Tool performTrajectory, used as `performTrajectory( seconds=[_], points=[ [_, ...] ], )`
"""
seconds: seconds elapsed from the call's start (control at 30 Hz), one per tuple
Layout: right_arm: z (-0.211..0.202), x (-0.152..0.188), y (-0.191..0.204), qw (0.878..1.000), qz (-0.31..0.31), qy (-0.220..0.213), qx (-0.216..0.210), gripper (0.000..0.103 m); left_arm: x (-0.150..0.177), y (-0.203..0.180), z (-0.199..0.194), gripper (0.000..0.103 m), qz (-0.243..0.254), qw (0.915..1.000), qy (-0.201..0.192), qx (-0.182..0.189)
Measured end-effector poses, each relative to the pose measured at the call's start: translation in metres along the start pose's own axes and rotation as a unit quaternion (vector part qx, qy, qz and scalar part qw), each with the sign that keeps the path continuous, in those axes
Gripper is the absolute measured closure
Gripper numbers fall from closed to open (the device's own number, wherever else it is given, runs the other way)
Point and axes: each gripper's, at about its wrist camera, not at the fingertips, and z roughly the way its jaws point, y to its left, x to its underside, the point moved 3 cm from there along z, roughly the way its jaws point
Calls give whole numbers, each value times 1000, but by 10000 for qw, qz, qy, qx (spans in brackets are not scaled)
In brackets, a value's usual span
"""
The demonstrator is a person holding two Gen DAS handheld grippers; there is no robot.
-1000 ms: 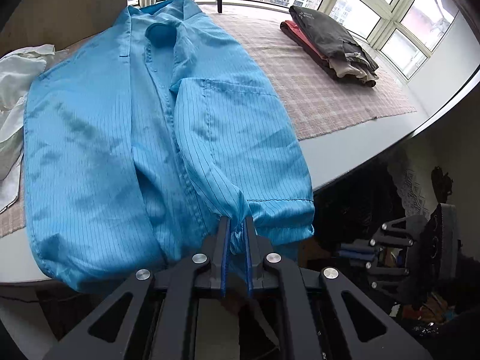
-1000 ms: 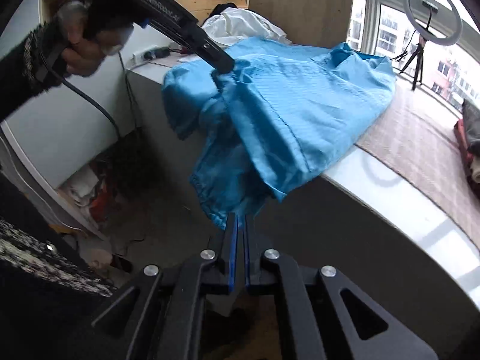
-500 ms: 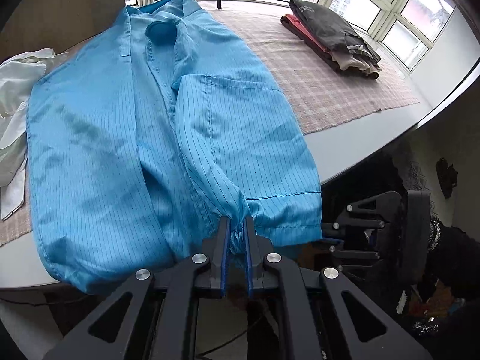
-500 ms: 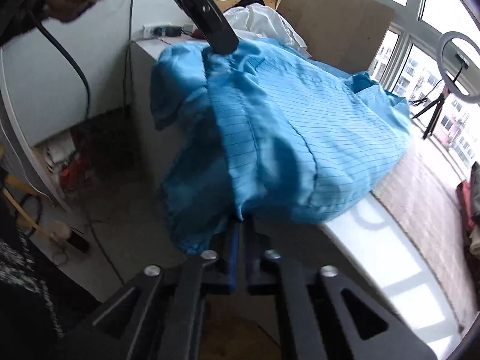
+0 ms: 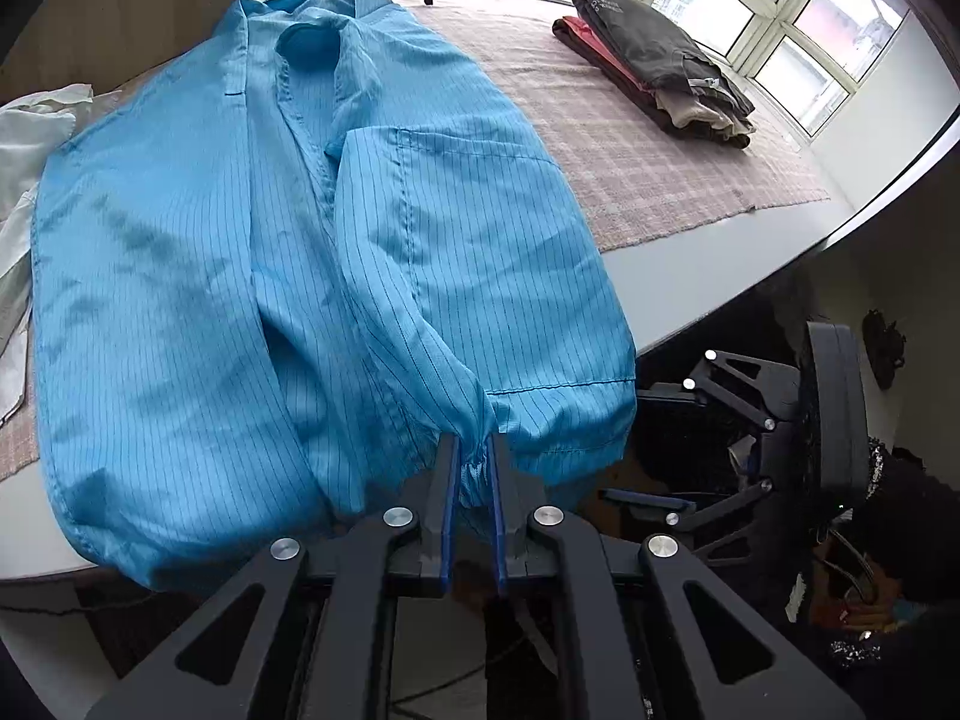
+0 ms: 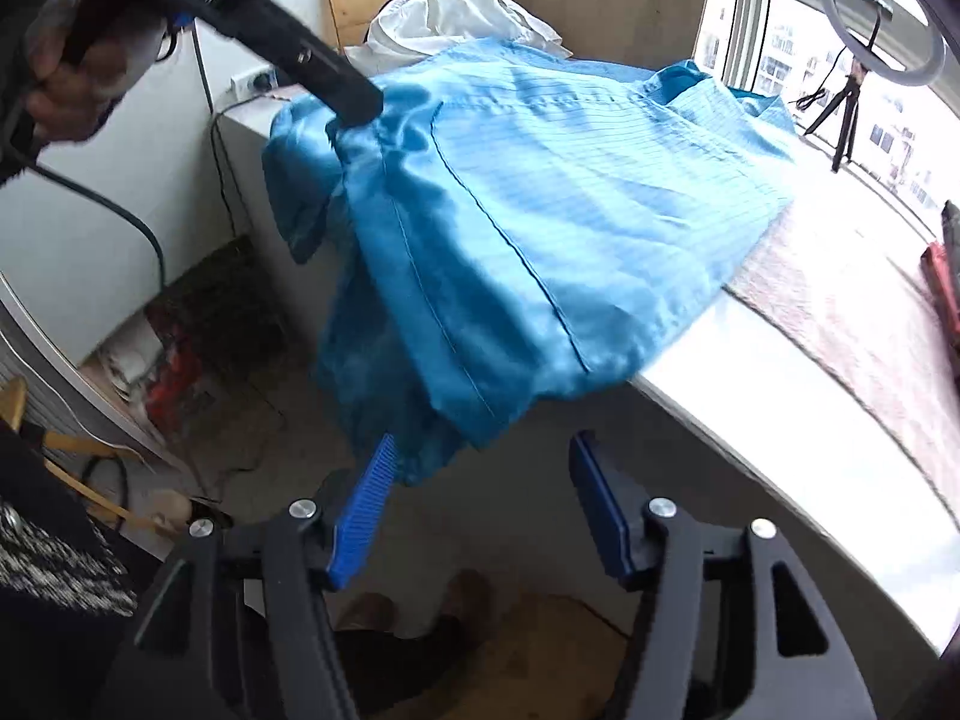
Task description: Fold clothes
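Observation:
A blue pinstriped shirt point(image 5: 252, 252) lies on the white table point(image 5: 690, 294), collar at the far end, its hem hanging over the near edge. My left gripper point(image 5: 474, 450) is shut on the cuff of a sleeve folded over the shirt's front. It also shows in the right wrist view point(image 6: 354, 102), pinching the shirt point(image 6: 540, 222) at the table's corner. My right gripper point(image 6: 480, 450) is open just below the hanging hem, which hangs between the blue pads point(image 6: 366, 498) without being held. The right gripper shows low right in the left wrist view point(image 5: 708, 450).
A pink checked cloth point(image 5: 648, 150) covers the table's far half. A stack of folded dark and red clothes point(image 5: 660, 72) sits on it by the windows. White garments point(image 5: 30, 138) lie at the left. A ring light point(image 6: 882, 18) stands by the window.
My right gripper has opened and let go of the shirt's hem, which now hangs over the table edge. My left gripper stays shut on the sleeve cuff.

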Motion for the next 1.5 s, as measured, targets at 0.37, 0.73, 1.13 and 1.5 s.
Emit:
performTrajectory(
  seconds=[0.37,0.73,1.13,1.5],
  points=[
    [-22,5,-22,9956,670,217,-613,100,36,-9,38,101,-58,9994,219,269],
    [-76,-65,-70,9916,1200,229,-433,91,11,30,-28,92,-219,9984,-466,223],
    [-27,-250,-269,9832,1556,-323,893,70,-220,143,9,63,100,9930,-1023,-583],
    [143,-281,-408,9775,1989,593,371,67,-304,189,105,65,-128,9976,-625,-279]
  ],
)
